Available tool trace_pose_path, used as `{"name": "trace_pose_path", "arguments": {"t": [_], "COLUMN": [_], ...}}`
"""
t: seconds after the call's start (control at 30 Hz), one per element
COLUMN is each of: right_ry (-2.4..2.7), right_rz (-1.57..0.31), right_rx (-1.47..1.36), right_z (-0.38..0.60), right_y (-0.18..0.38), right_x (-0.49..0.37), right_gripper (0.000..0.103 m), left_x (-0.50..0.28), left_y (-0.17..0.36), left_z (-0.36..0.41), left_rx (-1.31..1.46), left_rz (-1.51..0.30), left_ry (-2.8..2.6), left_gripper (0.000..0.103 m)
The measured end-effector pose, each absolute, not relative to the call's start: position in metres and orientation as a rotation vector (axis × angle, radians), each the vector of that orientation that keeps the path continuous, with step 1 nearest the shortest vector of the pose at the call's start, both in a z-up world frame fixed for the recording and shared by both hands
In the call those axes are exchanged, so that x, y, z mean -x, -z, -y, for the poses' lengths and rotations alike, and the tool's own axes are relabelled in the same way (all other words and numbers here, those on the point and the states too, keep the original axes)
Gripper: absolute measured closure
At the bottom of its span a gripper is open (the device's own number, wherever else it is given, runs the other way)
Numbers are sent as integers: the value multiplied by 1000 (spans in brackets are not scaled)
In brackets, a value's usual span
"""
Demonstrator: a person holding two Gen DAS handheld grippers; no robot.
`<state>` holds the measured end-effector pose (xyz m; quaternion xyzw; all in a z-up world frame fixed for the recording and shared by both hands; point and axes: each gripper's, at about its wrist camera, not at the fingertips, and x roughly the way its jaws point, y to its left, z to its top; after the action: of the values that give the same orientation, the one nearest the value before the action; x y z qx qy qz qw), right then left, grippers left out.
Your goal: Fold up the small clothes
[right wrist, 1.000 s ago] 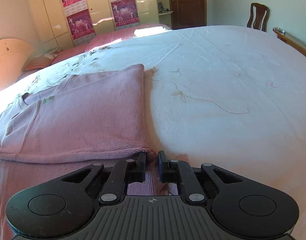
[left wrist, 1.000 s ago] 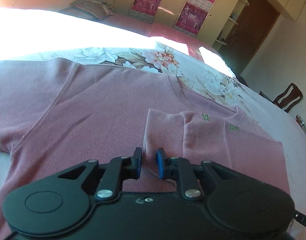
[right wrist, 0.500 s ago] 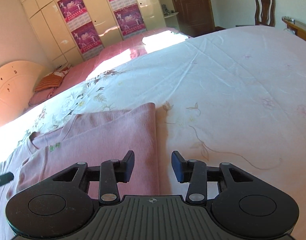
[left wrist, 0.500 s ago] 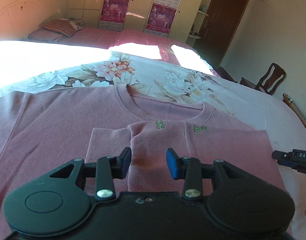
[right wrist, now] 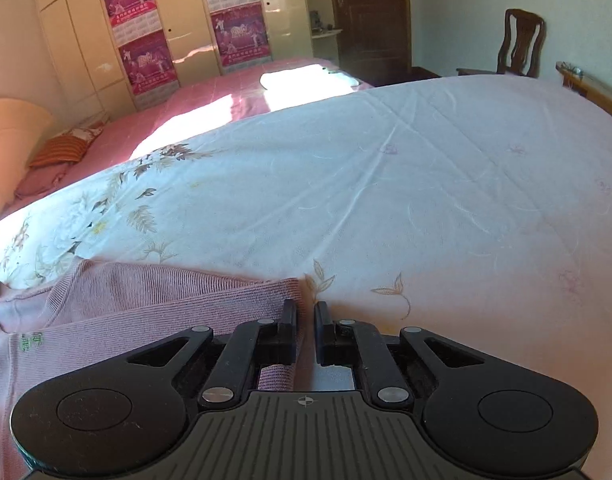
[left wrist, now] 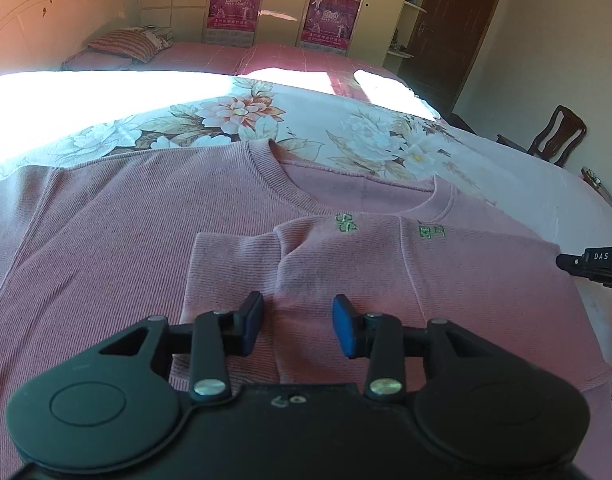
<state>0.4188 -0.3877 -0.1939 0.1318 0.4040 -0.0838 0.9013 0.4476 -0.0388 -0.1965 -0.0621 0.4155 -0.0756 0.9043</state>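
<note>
While the pink sweater (left wrist: 154,240) lies flat on the floral bedspread (right wrist: 385,184), one side folded in just below its collar (left wrist: 290,184), the left gripper (left wrist: 298,326) hovers part-open and empty over that fold. Right gripper (right wrist: 304,330) is pinched shut at the folded edge; thin grip could slip, undoing the fold.

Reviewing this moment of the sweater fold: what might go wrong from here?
1. The right gripper has its jaws shut at the very corner of the pink sweater; so thin a bite may slip when pulled.
2. The left gripper is open above the folded sleeve, holding nothing, so that layer may drag out of place.
</note>
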Motion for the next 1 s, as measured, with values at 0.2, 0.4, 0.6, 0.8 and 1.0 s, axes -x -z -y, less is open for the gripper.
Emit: {"name": "trace_pose_path", "arguments": {"t": [0.2,0.4,0.6,0.8,1.0], "right_ry": [94,9,-11,-139,-249], "right_rz": [-779,-847,-847,-776,-739], "right_rx": [-237,-155,-178,-216,-210], "right_z": [364,326,322,281,207], "right_y": [168,183,181,147,135], "right_x": [-380,-329,-303,-296,-291], "right_gripper": [94,93,93,91,49], "left_x": [-434,-417,-403,-364,-333], "left_y": [178,180,178,147,132], "left_z": [42,28,4,-55,-133], "left_rx": [98,105,203,281,366], "left_rz": [-843,-901,-958,-898,-853], "left_ry": [114,108,64,-65,-200], "left_gripper": [16,19,24,18,18]}}
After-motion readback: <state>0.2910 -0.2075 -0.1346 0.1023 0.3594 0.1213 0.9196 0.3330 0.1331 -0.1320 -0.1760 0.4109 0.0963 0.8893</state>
